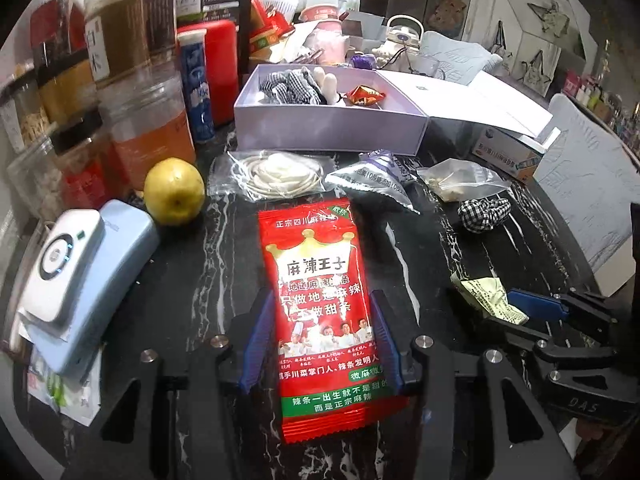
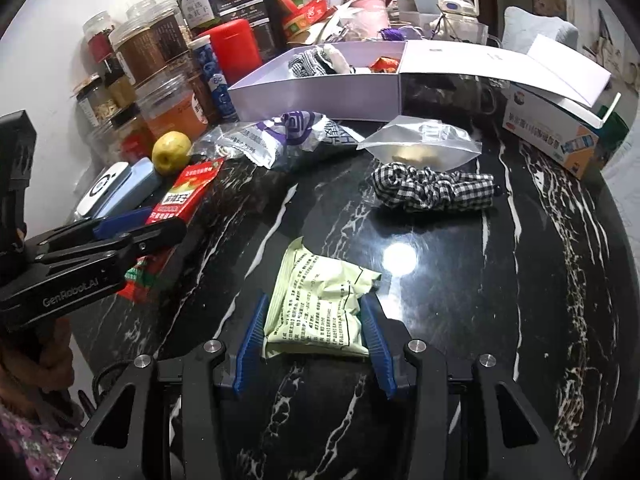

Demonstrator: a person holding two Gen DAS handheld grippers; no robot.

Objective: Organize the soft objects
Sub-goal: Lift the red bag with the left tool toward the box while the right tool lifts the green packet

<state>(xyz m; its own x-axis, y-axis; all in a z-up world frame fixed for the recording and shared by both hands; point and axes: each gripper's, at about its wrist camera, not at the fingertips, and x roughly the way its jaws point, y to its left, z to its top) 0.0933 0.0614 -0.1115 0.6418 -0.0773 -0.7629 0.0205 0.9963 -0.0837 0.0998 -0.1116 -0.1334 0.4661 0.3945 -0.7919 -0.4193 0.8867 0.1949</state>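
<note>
Left wrist view: the left gripper [image 1: 320, 344] pinches the red snack packet [image 1: 320, 300] at six o'clock. At twelve o'clock, the lilac box [image 1: 332, 128] likely awaits it. The right gripper [image 2: 314, 332] clasps the pale green packet [image 2: 320, 308] likewise, low on the marble table [image 2: 520, 280].

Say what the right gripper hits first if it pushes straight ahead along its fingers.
The right gripper already brackets the pale green packet, so that comes first. Past it, bare marble table, then probably the checkered scrunchie in front of the lavender box, though fisheye depth is uncertain.
</note>
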